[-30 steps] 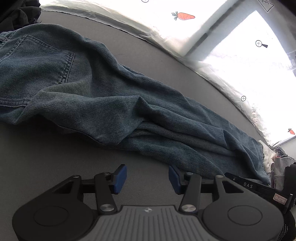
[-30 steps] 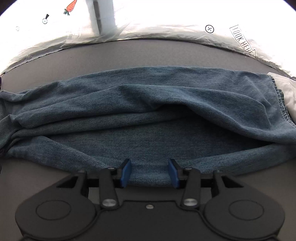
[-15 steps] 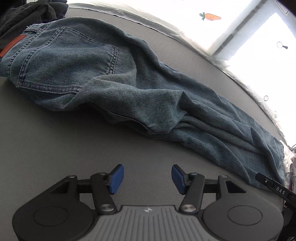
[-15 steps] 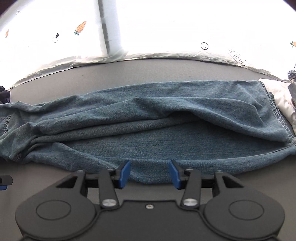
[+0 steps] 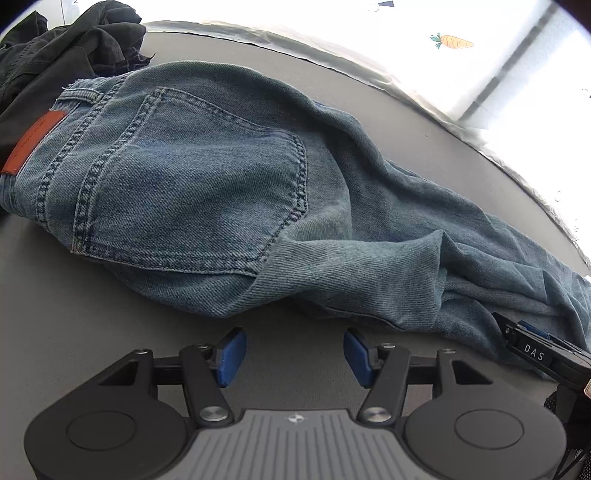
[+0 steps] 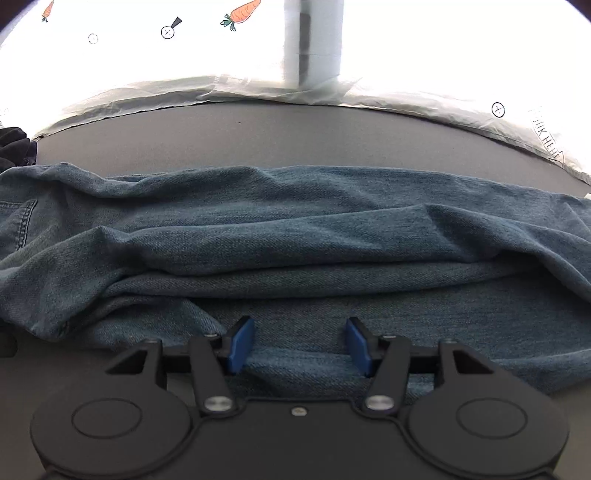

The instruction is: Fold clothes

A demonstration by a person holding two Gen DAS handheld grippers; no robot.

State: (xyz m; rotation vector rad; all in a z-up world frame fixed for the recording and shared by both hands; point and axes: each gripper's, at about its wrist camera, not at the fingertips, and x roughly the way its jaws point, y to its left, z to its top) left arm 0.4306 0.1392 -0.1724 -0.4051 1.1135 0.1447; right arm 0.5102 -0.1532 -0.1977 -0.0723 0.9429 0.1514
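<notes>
Blue jeans (image 5: 207,192) lie rumpled on the grey table (image 5: 74,332), folded lengthwise, back pocket and orange waist patch (image 5: 35,142) up at the left. My left gripper (image 5: 293,356) is open and empty, over bare table just short of the seat's near edge. In the right wrist view the jeans' legs (image 6: 295,251) stretch across the frame in long folds. My right gripper (image 6: 299,345) is open, its blue pads either side of the near denim edge, not closed on it. Its tip shows in the left wrist view (image 5: 535,354).
A pile of dark clothes (image 5: 62,48) sits at the far left behind the waistband, also in the right wrist view (image 6: 14,147). A bright window wall with carrot stickers (image 6: 242,13) and crinkled plastic runs along the table's far edge.
My left gripper has moved left along the jeans from the legs to the seat and come closer. My right gripper has shifted left along the legs, staying open at the near edge.
</notes>
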